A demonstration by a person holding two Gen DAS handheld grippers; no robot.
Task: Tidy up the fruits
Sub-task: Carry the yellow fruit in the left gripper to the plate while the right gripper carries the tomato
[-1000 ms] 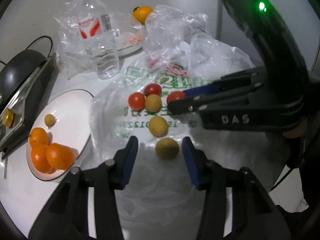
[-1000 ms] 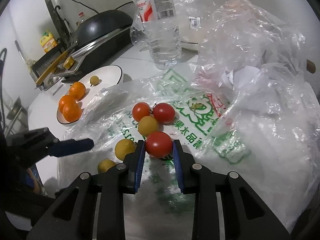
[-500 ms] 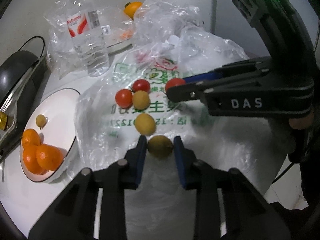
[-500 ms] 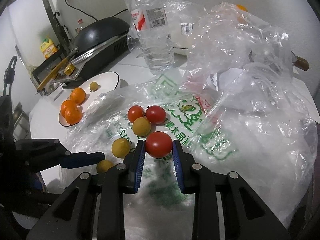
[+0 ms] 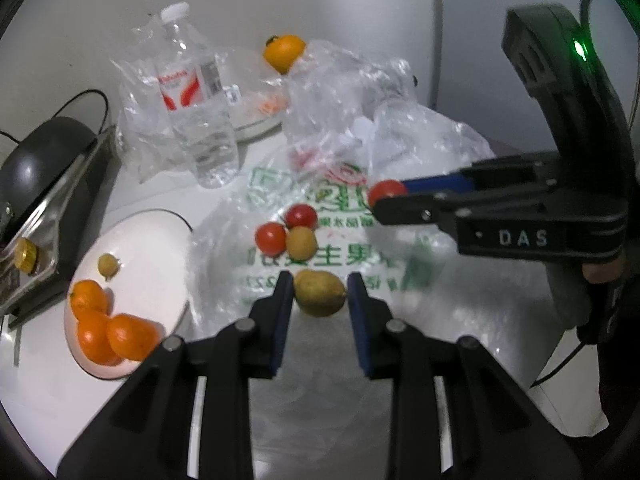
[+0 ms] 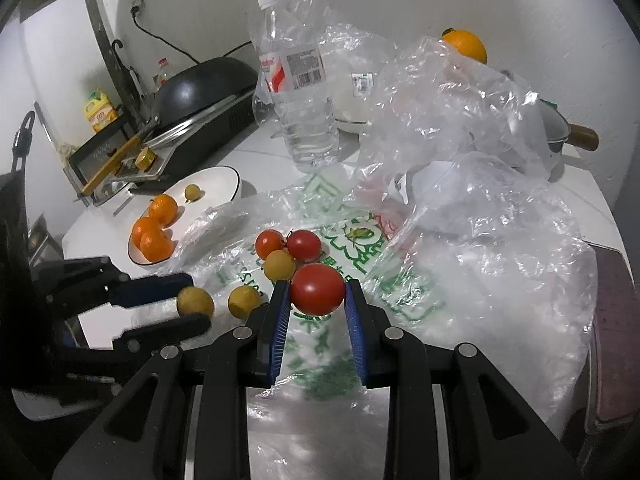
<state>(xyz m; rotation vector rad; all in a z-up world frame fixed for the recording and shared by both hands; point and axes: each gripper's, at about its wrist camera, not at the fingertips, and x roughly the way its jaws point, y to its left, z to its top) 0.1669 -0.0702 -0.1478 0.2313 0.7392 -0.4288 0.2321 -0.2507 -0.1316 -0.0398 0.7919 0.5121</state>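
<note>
White table (image 6: 256, 148) carries a plate (image 6: 218, 184) with four fruits already; left claw (image 5: 320, 300) clamps a yellow fruit (image 5: 320, 293), right claw (image 6: 317, 296) clamps a red tomato (image 6: 317, 289), four wait on the plastic bag (image 6: 400, 300).

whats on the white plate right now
On the white plate lie three oranges bunched at one end and one small yellow fruit apart from them. What lies under the oranges cannot be seen.

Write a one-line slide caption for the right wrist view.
Right gripper clamps a red tomato above the printed plastic bag; left gripper grips a yellow fruit.
</note>
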